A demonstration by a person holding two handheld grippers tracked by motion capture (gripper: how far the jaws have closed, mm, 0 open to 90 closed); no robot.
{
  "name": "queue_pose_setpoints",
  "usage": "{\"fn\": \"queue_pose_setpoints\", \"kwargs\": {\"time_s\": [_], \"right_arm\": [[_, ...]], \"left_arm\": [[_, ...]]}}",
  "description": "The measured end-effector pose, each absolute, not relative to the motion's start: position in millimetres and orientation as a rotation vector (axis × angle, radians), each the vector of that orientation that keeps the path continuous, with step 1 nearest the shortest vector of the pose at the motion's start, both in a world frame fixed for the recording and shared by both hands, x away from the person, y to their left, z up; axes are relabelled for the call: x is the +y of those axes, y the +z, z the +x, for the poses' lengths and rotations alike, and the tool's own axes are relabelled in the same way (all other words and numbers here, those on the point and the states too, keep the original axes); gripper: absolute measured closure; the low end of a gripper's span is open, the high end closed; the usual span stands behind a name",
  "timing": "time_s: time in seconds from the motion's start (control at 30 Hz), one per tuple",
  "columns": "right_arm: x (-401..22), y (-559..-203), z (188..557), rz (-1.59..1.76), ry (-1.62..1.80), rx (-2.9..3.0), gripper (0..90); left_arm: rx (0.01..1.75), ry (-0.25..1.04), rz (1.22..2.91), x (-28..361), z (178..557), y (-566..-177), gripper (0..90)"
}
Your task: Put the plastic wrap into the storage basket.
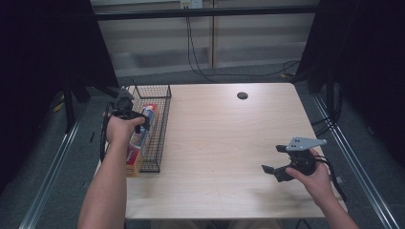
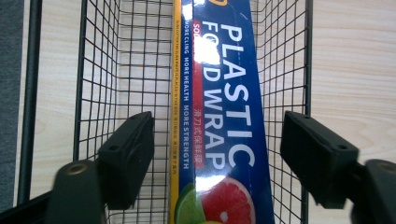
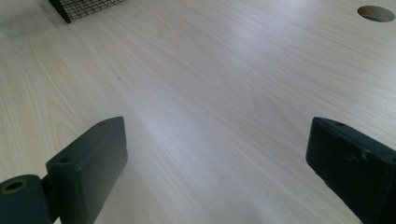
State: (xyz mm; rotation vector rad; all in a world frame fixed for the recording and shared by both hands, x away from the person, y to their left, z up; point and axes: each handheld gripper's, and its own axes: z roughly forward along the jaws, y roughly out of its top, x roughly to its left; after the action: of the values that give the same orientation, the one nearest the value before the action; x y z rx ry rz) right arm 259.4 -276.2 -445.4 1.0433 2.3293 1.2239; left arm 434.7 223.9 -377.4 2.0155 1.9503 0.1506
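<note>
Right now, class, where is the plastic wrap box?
In the high view, the plastic wrap box lies in the wire basket at the table's left edge, beneath the left hand-held gripper.

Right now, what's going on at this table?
A person is working with two handheld grippers. The left gripper hangs over a black wire basket at the table's left edge, its fingers apart on either side of a blue box of plastic wrap lying in the basket, not pressing it. The right gripper rests open above the bare wooden table.

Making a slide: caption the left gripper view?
Left gripper jaws open astride a plastic wrap box lying in a wire basket.
</note>
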Motion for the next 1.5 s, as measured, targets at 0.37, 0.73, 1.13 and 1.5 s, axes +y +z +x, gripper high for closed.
{"fn": "queue_pose_setpoints", "kwargs": {"time_s": [0.37, 0.73, 1.13, 1.5], "right_arm": [[-277.7, -444.1, 259.0, 1.049, 1.233, 2.324, 5.0], [-277.8, -443.9, 257.5, 1.047, 1.23, 2.323, 5.0], [-278.0, -443.3, 256.3, 1.042, 1.233, 2.325, 5.0], [-277.5, -443.4, 255.9, 1.044, 1.233, 2.325, 5.0]], "left_arm": [[1.904, 0.133, 2.015, 219.5, 433.0, -368.0, 17.8], [1.826, 0.107, 2.012, 217.5, 429.1, -352.2, 16.5], [1.708, 0.098, 2.035, 201.6, 421.5, -338.6, 16.0], [1.618, 0.079, 2.054, 188.2, 416.4, -333.0, 15.6]]}}
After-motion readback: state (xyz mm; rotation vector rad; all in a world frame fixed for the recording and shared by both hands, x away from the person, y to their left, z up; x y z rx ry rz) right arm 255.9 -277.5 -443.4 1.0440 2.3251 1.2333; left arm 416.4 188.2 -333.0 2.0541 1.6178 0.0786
